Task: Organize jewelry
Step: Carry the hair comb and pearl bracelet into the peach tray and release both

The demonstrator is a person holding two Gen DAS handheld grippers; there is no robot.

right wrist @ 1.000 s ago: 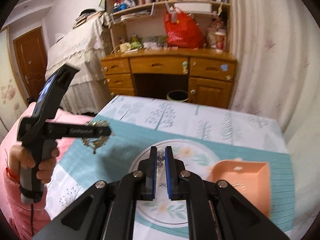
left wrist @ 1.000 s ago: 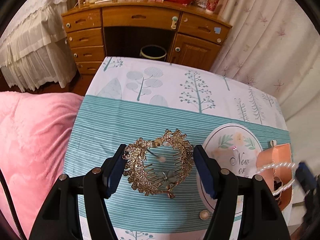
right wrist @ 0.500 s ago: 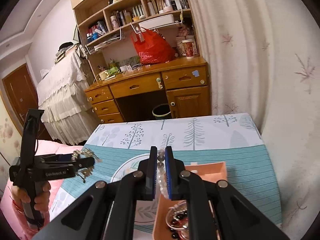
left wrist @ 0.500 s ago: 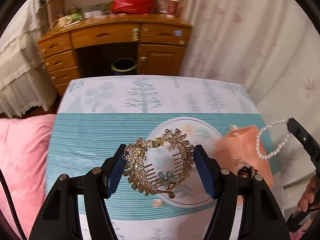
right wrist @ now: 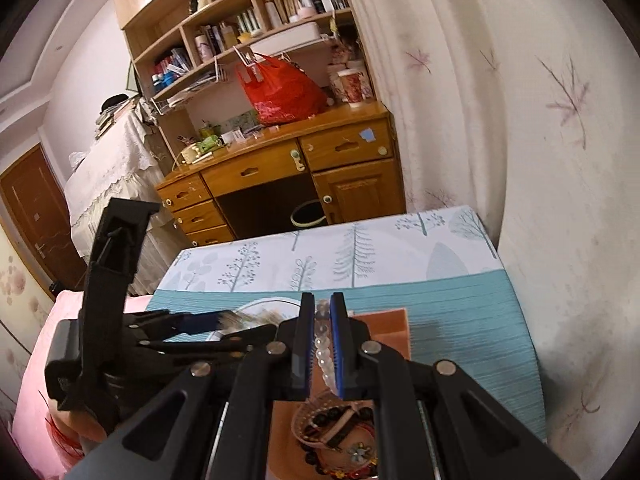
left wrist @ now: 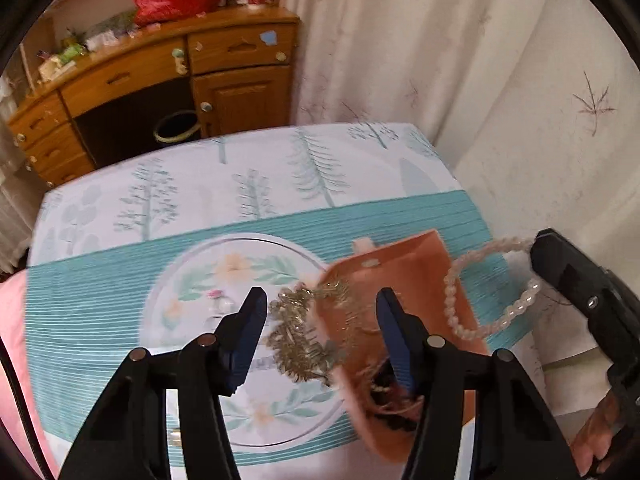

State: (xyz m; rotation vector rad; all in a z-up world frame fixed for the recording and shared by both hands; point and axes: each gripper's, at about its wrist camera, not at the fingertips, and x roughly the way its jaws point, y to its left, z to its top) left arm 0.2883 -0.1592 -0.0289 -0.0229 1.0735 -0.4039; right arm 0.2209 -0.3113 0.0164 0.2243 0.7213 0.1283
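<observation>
- Our left gripper (left wrist: 320, 320) has just been closing; its fingers do not touch the gold hair comb (left wrist: 308, 332) between them.
- Our right gripper (right wrist: 322, 344) pinches the pearl bracelet (right wrist: 322, 340) tight over the pink tray (right wrist: 384, 320).

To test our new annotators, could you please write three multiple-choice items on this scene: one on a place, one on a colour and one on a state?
1. Where does the orange tray lie?
A. on the floor
B. on the tablecloth
C. on a chair

2. What colour is the plastic bag on the wooden desk?
A. red
B. blue
C. black

3. The right gripper is
A. open and empty
B. shut on a pearl bracelet
C. shut on a ring

Answers:
1. B: the tray rests on the cloth's teal stripes, beside its round floral print.
2. A: the bag is bright red.
3. B: pearl beads sit pinched between the closed blue pads.
</observation>
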